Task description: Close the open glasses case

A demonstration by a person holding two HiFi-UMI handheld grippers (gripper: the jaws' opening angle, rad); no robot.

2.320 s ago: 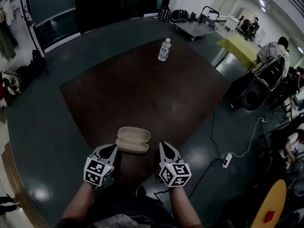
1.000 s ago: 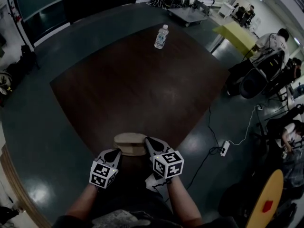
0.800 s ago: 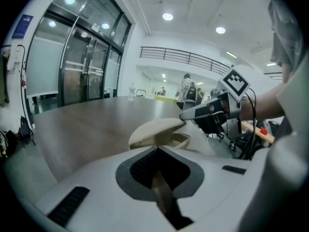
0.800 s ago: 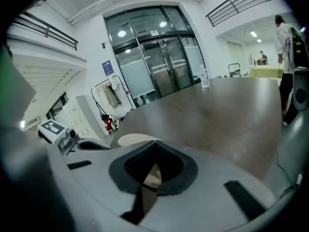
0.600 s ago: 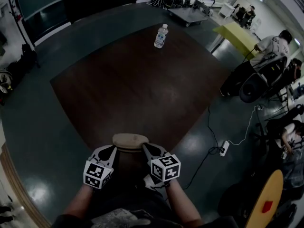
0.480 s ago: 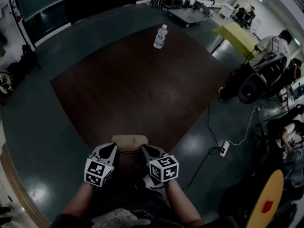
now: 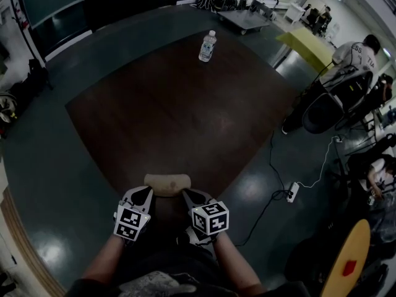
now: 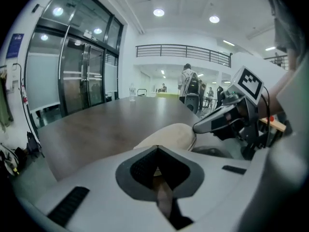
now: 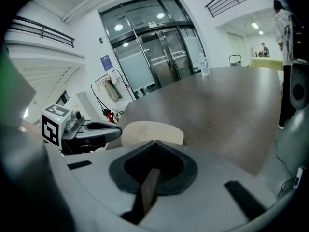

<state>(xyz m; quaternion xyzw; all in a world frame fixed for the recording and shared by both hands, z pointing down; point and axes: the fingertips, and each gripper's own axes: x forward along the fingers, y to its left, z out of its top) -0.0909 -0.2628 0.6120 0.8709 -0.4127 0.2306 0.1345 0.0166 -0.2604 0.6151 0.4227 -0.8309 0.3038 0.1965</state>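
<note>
The beige glasses case point(image 7: 167, 183) lies at the near edge of the dark wooden table point(image 7: 179, 110). Its lid is down and it reads as one domed shape. My left gripper point(image 7: 143, 194) sits just behind its left end and my right gripper point(image 7: 186, 195) just behind its right end. Both are shut with nothing held. In the left gripper view the case point(image 8: 169, 135) rises just past the closed jaws, with the right gripper point(image 8: 197, 128) at its right end. The right gripper view shows the case point(image 9: 152, 132) ahead and the left gripper point(image 9: 119, 132) beside it.
A clear water bottle point(image 7: 207, 46) stands at the table's far edge. On the floor to the right lie a white power strip point(image 7: 291, 193) and its cable. People and black chairs point(image 7: 328, 107) are at the right. Glass doors point(image 9: 159, 47) stand beyond the table.
The case was open with both halves showing; the lid has since come down. Both grippers moved in to the case's ends and now sit slightly back toward me.
</note>
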